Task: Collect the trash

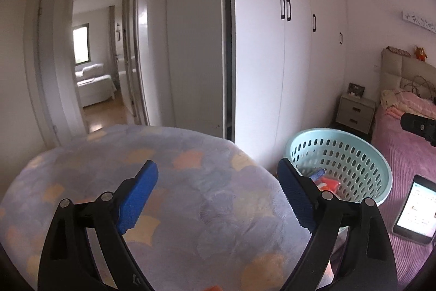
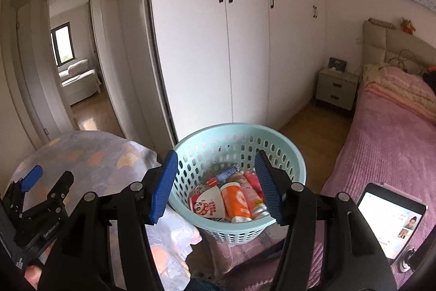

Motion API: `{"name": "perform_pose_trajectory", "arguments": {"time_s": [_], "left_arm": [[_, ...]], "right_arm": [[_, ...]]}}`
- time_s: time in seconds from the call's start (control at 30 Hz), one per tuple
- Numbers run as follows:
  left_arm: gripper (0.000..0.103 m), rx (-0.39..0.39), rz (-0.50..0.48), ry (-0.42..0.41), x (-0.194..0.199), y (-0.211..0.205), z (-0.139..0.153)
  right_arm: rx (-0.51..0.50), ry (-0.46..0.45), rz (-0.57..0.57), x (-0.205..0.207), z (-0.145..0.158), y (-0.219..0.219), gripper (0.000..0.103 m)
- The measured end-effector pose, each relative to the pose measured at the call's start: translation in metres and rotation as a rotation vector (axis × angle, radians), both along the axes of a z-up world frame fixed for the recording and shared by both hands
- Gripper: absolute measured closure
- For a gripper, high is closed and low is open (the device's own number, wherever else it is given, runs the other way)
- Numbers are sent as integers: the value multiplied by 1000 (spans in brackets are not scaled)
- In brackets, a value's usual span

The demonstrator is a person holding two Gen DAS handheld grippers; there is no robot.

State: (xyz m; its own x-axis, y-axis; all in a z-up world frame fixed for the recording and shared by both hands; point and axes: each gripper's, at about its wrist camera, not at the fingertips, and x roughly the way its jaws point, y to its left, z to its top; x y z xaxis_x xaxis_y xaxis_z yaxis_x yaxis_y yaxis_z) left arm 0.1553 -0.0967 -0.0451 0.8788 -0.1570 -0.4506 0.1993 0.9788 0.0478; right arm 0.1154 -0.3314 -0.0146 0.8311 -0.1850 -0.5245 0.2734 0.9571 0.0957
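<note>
Hovering over the laundry-style basket (image 2: 237,182), both grippers empty.

The pale blue perforated basket stands on the floor between the patterned cushion (image 2: 90,157) and the pink bed (image 2: 387,154), already holding trash: an orange can (image 2: 236,202), a red-and-white wrapper (image 2: 207,202), a blue-striped packet (image 2: 226,173) and pink wrappers. The right gripper (image 2: 215,187) looks straight down into its mouth, fingers parted with nothing between them, so it is the nearer one. The left gripper (image 1: 215,195) sits over the cushion, spread wide and also bare; from it the basket (image 1: 354,154) lies off to the right. I see no loose trash on the cushion or bed, only a lit tablet (image 2: 392,220) on the bedspread, so collecting looks nearly done.
</note>
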Motion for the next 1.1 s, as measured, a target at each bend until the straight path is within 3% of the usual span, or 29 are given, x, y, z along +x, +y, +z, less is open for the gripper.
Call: {"name": "perform_pose_trajectory", "arguments": {"time_s": [0.47,1.1], "left_arm": [[14,-5,-14,-9,-7,5,1],[13,-18,-7,14,-1,9,0]], "right_arm": [[-24,-40,-80,-31,-9,3,46],[-15,-36,-87,-31,-13,0,46]]}}
